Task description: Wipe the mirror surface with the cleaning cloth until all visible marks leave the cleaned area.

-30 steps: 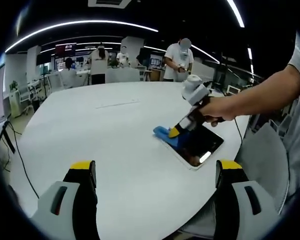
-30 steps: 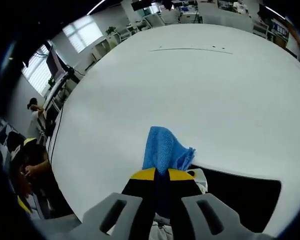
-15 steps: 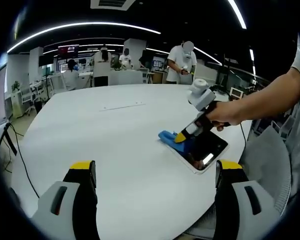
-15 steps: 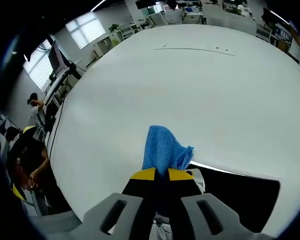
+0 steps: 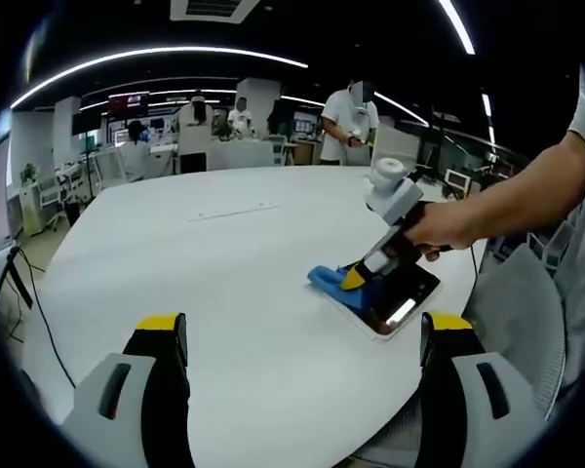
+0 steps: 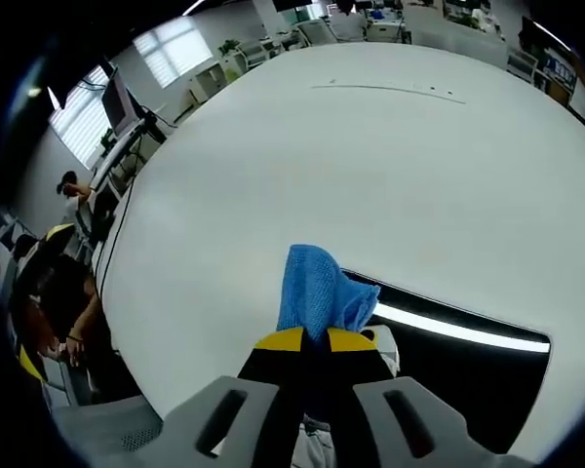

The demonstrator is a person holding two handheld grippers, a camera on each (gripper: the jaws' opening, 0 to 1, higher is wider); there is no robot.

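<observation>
One broad, smooth white counter (image 5: 224, 263) with a rounded edge carries everything. On it, toward three o'clock in the left gripper view, lies a flat rectangular mirror (image 5: 398, 297) with a pale rim and rounded corners; its glossy dark face reflects a bright strip of ceiling light. In the right gripper view the same mirror (image 6: 468, 366) sits at about four o'clock, the light strip running as a thin white line across the glass. A blue cleaning cloth (image 6: 317, 292) of nubbly, towel-like weave bunches into a soft peak at the mirror's near corner, its folds lying partly on the glass and partly on the counter. The right tongs (image 6: 315, 343), grey plastic with yellow-capped black tips, are clamped tight on the cloth's lower end; from the left gripper view these right tongs (image 5: 354, 280) angle down onto the cloth (image 5: 331, 281), held by a person's hand (image 5: 439, 226). The left tongs (image 5: 302, 331) hang above the counter's near edge at six o'clock, jaws spread wide apart, gripping nothing.
</observation>
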